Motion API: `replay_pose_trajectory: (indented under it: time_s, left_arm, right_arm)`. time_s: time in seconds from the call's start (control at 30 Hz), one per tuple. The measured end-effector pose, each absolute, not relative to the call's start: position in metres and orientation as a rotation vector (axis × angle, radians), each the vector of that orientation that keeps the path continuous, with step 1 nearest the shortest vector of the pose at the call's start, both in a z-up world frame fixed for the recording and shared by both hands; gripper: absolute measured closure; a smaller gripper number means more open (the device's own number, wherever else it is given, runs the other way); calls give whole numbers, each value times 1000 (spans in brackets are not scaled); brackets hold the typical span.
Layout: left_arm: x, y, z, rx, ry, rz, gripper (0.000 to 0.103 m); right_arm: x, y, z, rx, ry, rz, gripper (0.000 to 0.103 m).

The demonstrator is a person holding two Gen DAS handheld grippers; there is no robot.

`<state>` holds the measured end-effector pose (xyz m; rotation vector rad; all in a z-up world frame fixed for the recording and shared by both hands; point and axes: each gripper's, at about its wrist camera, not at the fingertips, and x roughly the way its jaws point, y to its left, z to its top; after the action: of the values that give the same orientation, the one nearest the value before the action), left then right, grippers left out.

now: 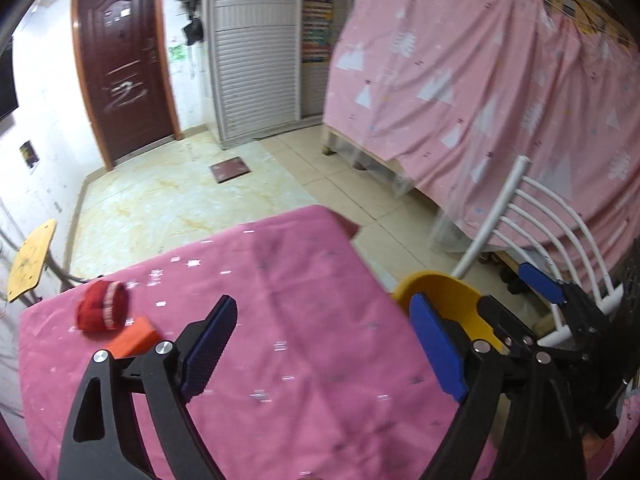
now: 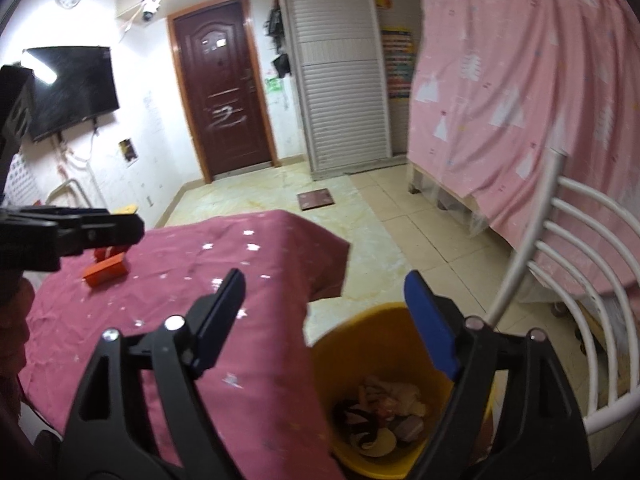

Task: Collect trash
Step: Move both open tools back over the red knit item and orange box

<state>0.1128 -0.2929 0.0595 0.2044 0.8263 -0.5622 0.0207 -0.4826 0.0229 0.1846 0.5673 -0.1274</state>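
My left gripper (image 1: 323, 300) hangs open over the pink tablecloth (image 1: 300, 264), and nothing lies between its blue pads. A red knitted ball (image 1: 102, 312) and an orange block (image 1: 134, 338) lie on the cloth to its left. The yellow bin (image 1: 440, 292) stands off the table's right edge. My right gripper (image 2: 325, 280) is open and empty above the yellow bin (image 2: 352, 320), which holds crumpled trash (image 2: 384, 412). In the right wrist view, one black finger of the left gripper (image 2: 112, 228) shows at the far left, above the orange block (image 2: 106, 270).
A white slatted chair (image 2: 560, 240) stands close on the right of the bin. Behind it is furniture draped in a pink sheet (image 1: 480, 80). A yellow stool (image 1: 30, 264) sits left of the table. A dark floor scale (image 1: 230, 170) lies near the door (image 1: 124, 72).
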Motion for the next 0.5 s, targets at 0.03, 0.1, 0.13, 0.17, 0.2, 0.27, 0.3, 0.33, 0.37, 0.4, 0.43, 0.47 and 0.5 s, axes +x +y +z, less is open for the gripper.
replay_pose_trajectory:
  time_s: [0.03,0.1,0.13,0.17,0.2,0.27,0.3,0.33,0.37,0.4,0.43,0.47,0.5]
  left_arm:
    - [117,-283,60,200,825,-549,21]
    - [125,-266,62,190,824,-523,21]
    - [130,-256,63,182,824,-509,21]
    - [134,-247,63,176,823,-495,21]
    - [138,-238,64,171,822,-481,21]
    - [145,-224,65,167,823,-461,21]
    - [148,-217,65,166,824,-451,21]
    - [153,-210,65,165,824,-437,21]
    - [158,-201,65,160,825,-424,21]
    - [161,-195,64,157,826,-417,21]
    - [166,-187,63,151,827,-406,21]
    - [171,-181,63,147,829,-397,21]
    - [176,-174,62,145,832,-387,21]
  right_arm:
    - [25,-477,24,176,570,-117,20]
    - [35,-461,26,151,579,-89,19]
    - [41,-453,26,139,583,-76,19]
    - [47,-447,26,130,588,-64,19]
    - [50,-442,27,124,591,-56,18]
    - [60,-429,27,112,599,-34,18]
    - [63,-425,27,108,601,-26,18]
    - [68,-419,28,102,606,-13,18]
    - [72,-413,28,94,610,-2,18]
    - [75,-407,28,87,615,7,18]
    - [79,-401,28,80,619,14,17]
    - [84,-395,27,70,627,27,17]
    - [87,-390,27,63,632,35,17]
